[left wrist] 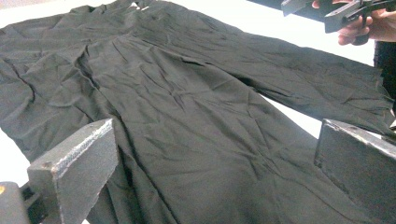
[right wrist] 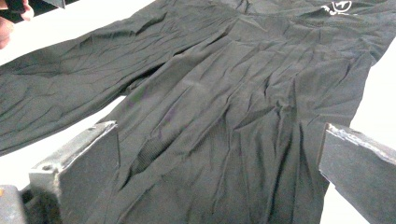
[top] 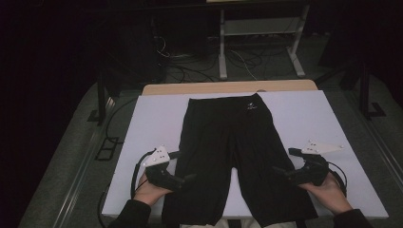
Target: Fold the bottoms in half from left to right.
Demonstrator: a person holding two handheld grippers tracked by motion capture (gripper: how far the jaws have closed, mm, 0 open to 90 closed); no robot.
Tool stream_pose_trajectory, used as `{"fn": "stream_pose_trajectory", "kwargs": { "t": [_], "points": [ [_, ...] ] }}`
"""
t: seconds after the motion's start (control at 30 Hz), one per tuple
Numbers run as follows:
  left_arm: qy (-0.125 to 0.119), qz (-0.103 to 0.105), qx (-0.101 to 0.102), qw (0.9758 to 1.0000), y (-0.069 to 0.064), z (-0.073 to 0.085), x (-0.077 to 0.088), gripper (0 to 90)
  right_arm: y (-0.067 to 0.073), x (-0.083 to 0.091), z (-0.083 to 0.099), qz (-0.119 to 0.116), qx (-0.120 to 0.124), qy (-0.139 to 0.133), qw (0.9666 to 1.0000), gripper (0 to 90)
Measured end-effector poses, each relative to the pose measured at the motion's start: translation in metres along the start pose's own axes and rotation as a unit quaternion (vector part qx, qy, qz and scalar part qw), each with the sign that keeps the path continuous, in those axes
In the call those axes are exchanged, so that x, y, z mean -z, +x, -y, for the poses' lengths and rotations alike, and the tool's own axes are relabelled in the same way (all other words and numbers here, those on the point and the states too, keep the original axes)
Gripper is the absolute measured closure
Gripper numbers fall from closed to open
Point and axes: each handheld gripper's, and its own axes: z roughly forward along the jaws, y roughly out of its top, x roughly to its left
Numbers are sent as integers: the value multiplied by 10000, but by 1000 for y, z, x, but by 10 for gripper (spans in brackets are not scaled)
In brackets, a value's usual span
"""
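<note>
I have a pair of black, thin-fabric shorts (top: 233,156) lying flat on the white tabletop (top: 157,118), waistband at the far edge, both legs running towards me and their hems at the near edge. The left gripper (top: 183,166) sits at the outer edge of the left leg, the right gripper (top: 285,164) at the outer edge of the right leg.

My worry is the cloth: it is thin and creased, so a bite taken too shallow could pick up just the top layer, or slip off as I lift. If one side grabs and the other misses, the shorts would drag askew across the table.

Both sets of jaws stand wide apart with fabric showing between them and nothing gripped; whether the tips touch the cloth I cannot tell.
</note>
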Motion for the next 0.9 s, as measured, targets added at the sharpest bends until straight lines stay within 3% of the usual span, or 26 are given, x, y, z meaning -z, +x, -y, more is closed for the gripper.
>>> {"fn": "stream_pose_trajectory", "kwargs": {
  "t": [0.9],
  "points": [
    [30, 27, -13, 10000, -1, 0, -1, 0, 1, 2, -13, -33, 21, -28, 10000, 0]
  ]
}}
